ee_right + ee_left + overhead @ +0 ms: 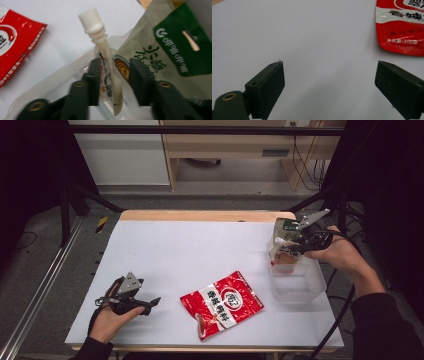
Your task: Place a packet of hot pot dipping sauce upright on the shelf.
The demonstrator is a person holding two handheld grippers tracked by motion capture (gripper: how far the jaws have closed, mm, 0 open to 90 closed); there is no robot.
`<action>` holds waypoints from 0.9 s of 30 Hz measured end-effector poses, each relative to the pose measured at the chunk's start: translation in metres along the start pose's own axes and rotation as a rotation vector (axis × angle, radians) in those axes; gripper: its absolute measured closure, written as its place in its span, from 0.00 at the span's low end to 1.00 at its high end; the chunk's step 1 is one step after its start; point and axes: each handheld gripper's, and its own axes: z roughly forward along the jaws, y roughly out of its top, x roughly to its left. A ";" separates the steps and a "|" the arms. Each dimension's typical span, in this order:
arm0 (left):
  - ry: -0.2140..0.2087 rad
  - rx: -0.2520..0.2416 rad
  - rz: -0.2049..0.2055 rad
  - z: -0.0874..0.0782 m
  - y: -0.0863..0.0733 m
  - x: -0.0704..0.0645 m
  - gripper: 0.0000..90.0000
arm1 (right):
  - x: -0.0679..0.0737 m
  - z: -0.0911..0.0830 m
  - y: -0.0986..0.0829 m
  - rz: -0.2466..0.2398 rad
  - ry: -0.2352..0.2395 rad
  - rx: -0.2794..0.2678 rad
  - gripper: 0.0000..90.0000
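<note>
— Both tongs first: what do we have on our left?

— Our left gripper sits low over the near left part of the white table, its jaws spread wide with bare tabletop between them. In the left gripper view its fingertips touch nothing, and the red sachet lies just beyond the right-hand jaw, apart from it.

— And on our right?

— Our right gripper is at the far right of the table, above the clear plastic tub. Its jaws stand on either side of a spouted pouch with a white screw cap. In the right gripper view one jaw lies against the pouch's side, while we see a gap between the pouch and the other jaw, so we cannot tell whether it is truly pinched.

— Where does that pouch sit?

— It stands nearly upright at the far end of the tub, cap pointing up, its lower edge inside the tub's walls.

— Anything beside it?

— A beige and green packet leans in the same far end of the tub, just behind the pouch; whether the two touch we cannot make out.

— And the red sachet on the table?

— It lies flat near the middle, towards the near edge, between the two grippers and just left of the tub.
</note>
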 end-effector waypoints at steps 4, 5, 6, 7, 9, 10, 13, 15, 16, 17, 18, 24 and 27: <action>0.000 -0.002 0.001 0.000 0.000 -0.001 0.10 | 0.005 -0.009 0.003 0.019 -0.055 -0.031 0.46; 0.000 -0.002 0.001 0.000 0.001 -0.001 0.10 | 0.008 -0.012 0.004 0.023 -0.066 -0.042 0.43; 0.000 -0.002 0.002 0.000 0.001 -0.002 0.10 | 0.010 -0.014 0.005 0.022 -0.071 -0.054 0.40; -0.001 -0.002 0.003 0.000 0.001 -0.002 0.10 | 0.013 -0.019 0.008 0.013 -0.084 -0.068 0.37; 0.003 -0.004 0.006 0.001 0.001 -0.004 0.10 | 0.021 -0.027 0.011 0.006 -0.112 -0.078 0.33; 0.002 -0.001 0.017 0.001 0.003 -0.006 0.10 | 0.026 -0.032 0.014 0.003 -0.131 -0.081 0.31; 0.000 -0.009 0.022 0.002 0.004 -0.009 0.10 | 0.039 -0.043 0.019 -0.015 -0.145 -0.129 0.28; -0.004 -0.011 0.032 0.003 0.006 -0.013 0.10 | 0.059 -0.055 0.025 -0.020 -0.169 -0.173 0.24; -0.004 -0.008 0.033 0.004 0.006 -0.013 0.10 | 0.065 -0.057 0.026 -0.022 -0.170 -0.190 0.23; -0.006 -0.008 0.035 0.004 0.007 -0.014 0.10 | 0.073 -0.060 0.027 -0.025 -0.167 -0.210 0.22; -0.006 -0.010 0.038 0.004 0.007 -0.015 0.10 | 0.080 -0.061 0.028 -0.029 -0.163 -0.218 0.20; -0.013 -0.010 0.060 0.006 0.011 -0.023 0.09 | 0.122 -0.062 0.023 -0.017 -0.143 -0.277 0.13; -0.021 -0.015 0.063 0.009 0.012 -0.026 0.09 | 0.141 -0.057 0.018 -0.020 -0.126 -0.287 0.12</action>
